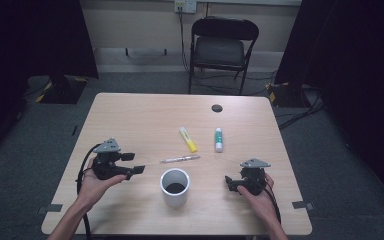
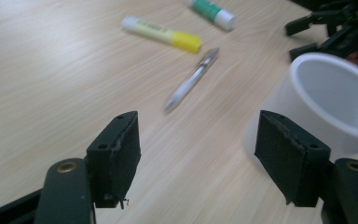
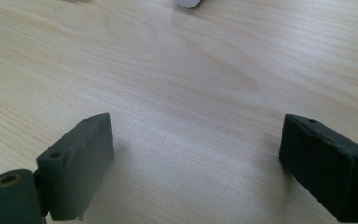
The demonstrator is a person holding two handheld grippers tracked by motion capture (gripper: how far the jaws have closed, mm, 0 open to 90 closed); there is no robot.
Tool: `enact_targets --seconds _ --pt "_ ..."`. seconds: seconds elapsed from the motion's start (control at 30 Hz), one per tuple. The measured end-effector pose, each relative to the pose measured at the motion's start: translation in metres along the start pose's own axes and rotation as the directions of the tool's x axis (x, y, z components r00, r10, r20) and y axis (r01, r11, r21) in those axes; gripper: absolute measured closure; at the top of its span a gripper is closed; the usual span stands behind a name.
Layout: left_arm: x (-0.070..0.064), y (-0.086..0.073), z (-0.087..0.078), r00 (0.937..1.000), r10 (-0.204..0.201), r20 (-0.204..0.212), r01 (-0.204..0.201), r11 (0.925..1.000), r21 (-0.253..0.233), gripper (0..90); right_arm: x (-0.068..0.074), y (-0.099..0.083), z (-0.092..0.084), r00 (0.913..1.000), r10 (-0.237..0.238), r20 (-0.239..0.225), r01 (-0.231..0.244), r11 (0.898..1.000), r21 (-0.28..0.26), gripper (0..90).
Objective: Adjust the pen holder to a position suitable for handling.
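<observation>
Ahead of the left gripper (image 2: pixel 196 154), past its parted tips, lies the pen (image 2: pixel 192 80), flat on the table (image 1: pixel 130 115). Nothing sits between the jaws, bare wood only; gripper released. No contact with the pen.

Pen long axis, left gripper view: runs diagonally, pale barrel end nearer the gripper and off toward its left jaw, darker metallic end farther away and to the right. High view: pen (image 1: pixel 180 159) lies nearly across the table, slightly tilted, just beyond the white cup (image 1: pixel 175 187) and between the two grippers. Which end is the tip I can't tell, too blurred.

White cup stands upright just off the left gripper's right jaw, close beside it, not touching as far as I can see. Something dark inside it in the high view; can't identify.

Farther out from the left gripper, beyond the pen: yellow highlighter (image 2: pixel 162 34), then green-and-white marker (image 2: pixel 212 11).

Left gripper in high view (image 1: pixel 136 163) points toward the cup and pen, held off the table in the hand.

Right gripper (image 3: pixel 196 163): jaws wide apart, empty, over bare tabletop. In high view (image 1: pixel 228 182) it sits just right of the cup.
</observation>
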State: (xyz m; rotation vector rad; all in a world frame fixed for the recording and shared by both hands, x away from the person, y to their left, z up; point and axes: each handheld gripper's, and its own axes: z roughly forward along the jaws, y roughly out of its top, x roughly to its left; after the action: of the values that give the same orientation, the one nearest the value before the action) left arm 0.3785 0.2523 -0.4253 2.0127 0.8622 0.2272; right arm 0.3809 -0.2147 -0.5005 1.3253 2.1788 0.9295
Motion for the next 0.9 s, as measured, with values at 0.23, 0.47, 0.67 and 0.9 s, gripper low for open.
enact_targets --seconds 0.23,0.47,0.67,0.9 --pt "0.025 -0.035 -0.011 0.9953 -0.073 -0.064 0.078 0.9937 0.081 23.1 0.000 0.000 0.000 1.0000 0.001 0.001 -0.001 1.000 0.001 9.1" --pt "0.035 -0.057 -0.010 0.9863 -0.032 -0.162 0.058 0.9858 0.158 19.6 0.002 0.002 0.002 0.9997 0.016 0.018 -0.016 1.000 0.000 9.2" --pt "0.032 -0.074 0.005 0.9714 -0.001 -0.238 0.043 0.9843 0.171 21.7 0.003 0.004 0.002 0.9996 0.013 0.023 -0.013 1.000 -0.001 15.8" --pt "0.031 -0.082 0.010 0.9635 0.017 -0.267 0.013 0.9939 0.109 12.4 0.007 0.013 -0.001 0.9996 -0.006 0.026 0.006 1.000 0.002 23.8"
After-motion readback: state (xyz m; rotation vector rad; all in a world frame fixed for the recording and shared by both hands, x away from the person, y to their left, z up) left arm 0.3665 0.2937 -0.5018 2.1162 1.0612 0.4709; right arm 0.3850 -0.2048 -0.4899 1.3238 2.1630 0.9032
